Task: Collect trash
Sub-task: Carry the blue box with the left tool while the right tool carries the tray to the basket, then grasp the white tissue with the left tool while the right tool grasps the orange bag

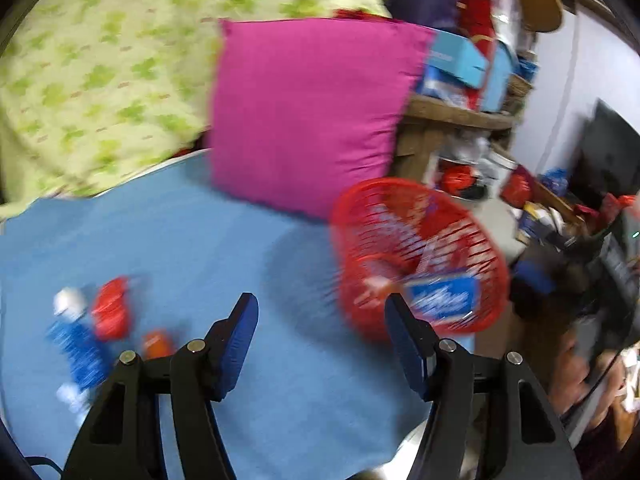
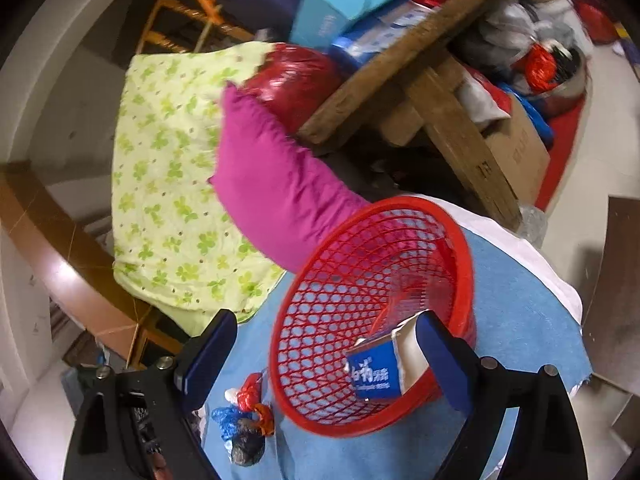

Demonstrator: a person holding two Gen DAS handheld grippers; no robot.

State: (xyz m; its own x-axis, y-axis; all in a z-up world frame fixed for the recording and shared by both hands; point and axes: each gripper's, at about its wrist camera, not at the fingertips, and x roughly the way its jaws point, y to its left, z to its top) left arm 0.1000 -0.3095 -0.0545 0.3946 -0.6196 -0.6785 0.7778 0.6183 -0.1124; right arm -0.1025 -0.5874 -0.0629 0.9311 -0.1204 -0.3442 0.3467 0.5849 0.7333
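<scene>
We look along both tools over a blue cloth (image 1: 168,232) spread on what seems a bed or mattress; can't tell which.

Left tool (image 1: 320,312): jaws stand apart, nothing btwn the pads, only blue cloth showing in the gap. Left view is smeared w/ blur. Off to its left lie loose bits of trash on the cloth: a blue-and-white wrapper (image 1: 78,350), a red wrapper (image 1: 111,312) just beside it, and a small orange piece (image 1: 157,343) near the tool's left finger.

Right tool (image 2: 326,334): jaws wide, not gripping anything. The red mesh basket (image 2: 400,210) sits btwn and beyond its fingers, tilted w/ its mouth toward us. Inside, at the near rim, rests a blue-and-white carton (image 2: 374,374), close against the right finger; whether they touch we can't tell. In the right view the trash pile (image 2: 244,420) lies on the cloth just left of the basket, apart from both fingers.

Behind the basket: a magenta pillow (image 1: 308,112) leaning upright, a green-leaf quilt (image 2: 168,184) next to it, and a wooden bench (image 2: 432,92) loaded w/ boxes and bags.
</scene>
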